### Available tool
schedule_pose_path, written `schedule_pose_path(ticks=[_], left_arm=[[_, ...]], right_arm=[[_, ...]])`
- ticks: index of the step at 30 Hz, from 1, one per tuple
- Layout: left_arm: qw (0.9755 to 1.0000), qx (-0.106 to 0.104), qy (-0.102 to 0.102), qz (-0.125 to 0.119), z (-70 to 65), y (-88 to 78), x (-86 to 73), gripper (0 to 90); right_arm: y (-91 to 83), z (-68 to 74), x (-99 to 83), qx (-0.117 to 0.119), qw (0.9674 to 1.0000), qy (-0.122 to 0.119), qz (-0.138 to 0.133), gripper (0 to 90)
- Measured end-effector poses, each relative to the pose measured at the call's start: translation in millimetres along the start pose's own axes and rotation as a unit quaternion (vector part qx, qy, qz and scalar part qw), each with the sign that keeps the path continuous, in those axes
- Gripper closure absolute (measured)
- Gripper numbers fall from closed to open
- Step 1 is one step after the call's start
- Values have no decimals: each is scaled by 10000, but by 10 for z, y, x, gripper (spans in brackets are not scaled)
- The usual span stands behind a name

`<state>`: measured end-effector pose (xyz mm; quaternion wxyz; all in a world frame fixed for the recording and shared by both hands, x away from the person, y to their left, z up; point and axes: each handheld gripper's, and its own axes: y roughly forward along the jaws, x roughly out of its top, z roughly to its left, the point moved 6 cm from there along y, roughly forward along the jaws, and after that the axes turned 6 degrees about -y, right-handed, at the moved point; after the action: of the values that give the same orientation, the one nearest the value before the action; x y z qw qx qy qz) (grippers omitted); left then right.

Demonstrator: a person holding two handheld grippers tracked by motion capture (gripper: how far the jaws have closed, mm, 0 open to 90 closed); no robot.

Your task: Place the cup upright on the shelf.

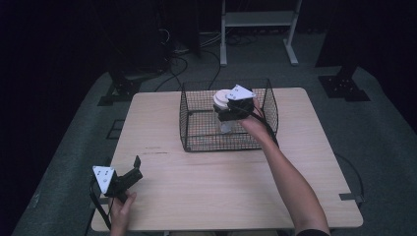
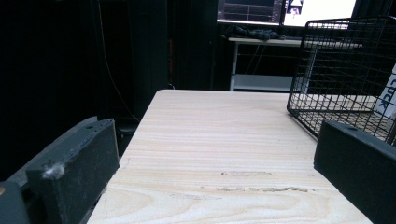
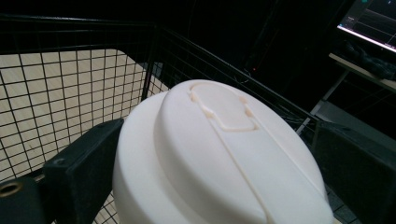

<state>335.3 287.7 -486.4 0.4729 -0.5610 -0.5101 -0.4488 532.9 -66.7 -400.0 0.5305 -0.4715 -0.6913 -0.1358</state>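
White-capped container at frame centre, clamped by right tool inside wire basket. Left tool parted, idle lower left. Next, probably: release or lift clear.

Left tool: black body; grey three-cornered plate on top bearing small dark fastener dots; black cable trailing from its rear.
Left tool jaws, left gripper view: two blocky black slabs; matte, scuffed faces; one small round hole near the top of each; a pale fleck on the left one.
Right tool: black body; grey three-cornered plate on top; black cable along the forearm.
Right tool jaws, right gripper view: black blocks; brass-coloured screw hole at lower left.
Sleeve: dark, short, at the right upper arm.
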Motion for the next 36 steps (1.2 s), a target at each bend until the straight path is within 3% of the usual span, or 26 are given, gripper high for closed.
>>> schedule_pose_path(ticks=[11, 17, 24, 36], left_arm=[[10000, 0, 4, 7, 0, -1, 0, 0], [10000, -11, 11, -1, -2, -4, 0, 0], [10000, -9, 13, 2, -2, -7, -1, 0], [10000, 0, 20, -4, -3, -7, -1, 0]], right_arm=[[-99, -22, 131, -38, 9997, 7, -254, 41], [-235, -56, 230, -45, 9991, 64, -428, 41], [-378, -108, 275, -5, 9987, 150, -485, 40], [-663, -215, 314, -31, 9986, 97, -515, 41]])
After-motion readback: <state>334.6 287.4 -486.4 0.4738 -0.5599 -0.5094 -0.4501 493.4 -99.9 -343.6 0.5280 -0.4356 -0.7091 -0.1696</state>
